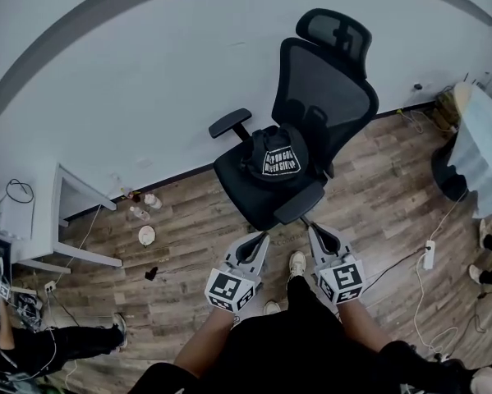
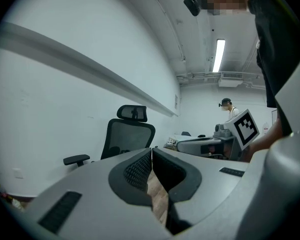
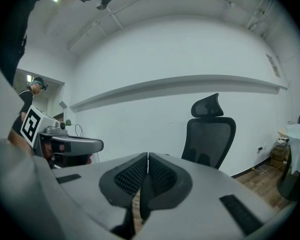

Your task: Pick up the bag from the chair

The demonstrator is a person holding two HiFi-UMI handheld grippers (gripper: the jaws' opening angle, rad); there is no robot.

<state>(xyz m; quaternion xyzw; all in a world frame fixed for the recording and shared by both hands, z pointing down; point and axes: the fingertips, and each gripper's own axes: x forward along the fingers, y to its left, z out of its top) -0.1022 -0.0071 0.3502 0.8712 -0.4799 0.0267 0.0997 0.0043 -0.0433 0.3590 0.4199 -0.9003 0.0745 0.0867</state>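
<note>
A black bag (image 1: 276, 158) with white print lies on the seat of a black mesh office chair (image 1: 324, 97) that stands against the white wall. My left gripper (image 1: 259, 240) is held short of the seat's front edge, jaws shut and empty. My right gripper (image 1: 315, 232) is beside it at the same distance, also shut with nothing in it. The chair's back and headrest (image 2: 131, 112) rise above the closed jaws in the left gripper view. The right gripper view shows the chair (image 3: 210, 134) too. The bag is hidden behind the jaws in both gripper views.
A white desk (image 1: 61, 220) stands at the left, with bottles (image 1: 143, 208) and a round lid on the wood floor beside it. A white-covered round table (image 1: 484, 146) sits at the right. Cables and a power strip (image 1: 429, 255) lie on the floor at right. Another person (image 2: 227, 109) stands in the background.
</note>
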